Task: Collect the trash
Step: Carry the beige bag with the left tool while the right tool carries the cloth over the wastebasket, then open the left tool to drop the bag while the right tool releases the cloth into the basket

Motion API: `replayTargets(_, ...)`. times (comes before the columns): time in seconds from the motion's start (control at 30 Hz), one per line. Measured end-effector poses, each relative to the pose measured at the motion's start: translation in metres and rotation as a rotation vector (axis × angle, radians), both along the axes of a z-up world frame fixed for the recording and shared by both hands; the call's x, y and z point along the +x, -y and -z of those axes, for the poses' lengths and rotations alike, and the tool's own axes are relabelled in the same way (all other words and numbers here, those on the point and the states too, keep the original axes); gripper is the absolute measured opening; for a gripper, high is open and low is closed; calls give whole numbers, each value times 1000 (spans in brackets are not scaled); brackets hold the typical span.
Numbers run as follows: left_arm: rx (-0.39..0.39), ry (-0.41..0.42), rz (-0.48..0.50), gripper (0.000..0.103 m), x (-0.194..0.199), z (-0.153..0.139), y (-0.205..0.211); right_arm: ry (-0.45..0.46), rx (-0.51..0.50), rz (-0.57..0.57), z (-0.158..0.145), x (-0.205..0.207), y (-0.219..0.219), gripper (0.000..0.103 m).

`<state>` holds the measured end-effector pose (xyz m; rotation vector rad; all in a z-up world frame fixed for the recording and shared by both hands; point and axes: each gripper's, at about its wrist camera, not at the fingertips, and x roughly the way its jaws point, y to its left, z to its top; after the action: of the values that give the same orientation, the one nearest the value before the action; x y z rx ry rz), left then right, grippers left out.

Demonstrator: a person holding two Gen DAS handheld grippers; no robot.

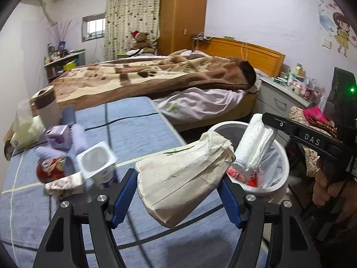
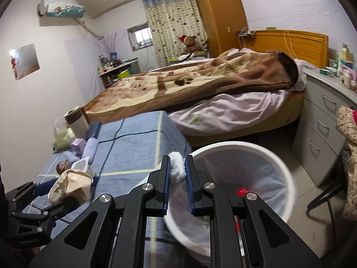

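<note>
The left gripper (image 1: 178,192) squeezes a crumpled cream paper bag (image 1: 183,178) between its blue ridged fingers (image 1: 125,192), above the blue bench (image 1: 138,129). The right gripper (image 2: 177,176) pinches soft white tissue (image 2: 177,167) tight, by the round white bin (image 2: 245,147).

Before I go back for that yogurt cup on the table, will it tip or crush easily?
The yogurt cup looks empty, lid off, so probably very light and easily knocked over. Its thin plastic walls would likely flex or dent under a hard squeeze. It sits crowded against the red can and a wrapper, so a push may drag those along.
</note>
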<state>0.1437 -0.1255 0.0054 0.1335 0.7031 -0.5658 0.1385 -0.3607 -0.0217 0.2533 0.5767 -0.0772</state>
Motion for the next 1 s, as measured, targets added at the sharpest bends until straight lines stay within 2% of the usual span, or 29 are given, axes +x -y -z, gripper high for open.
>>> replayTargets(0.43,-9,13,110,71,-1,-5,77,-8,-66,117,-1,-11,44,13)
replayTargets(1.0,-2,-51,204,72,14,19,148,-93,-218,182,15,-9,70,14)
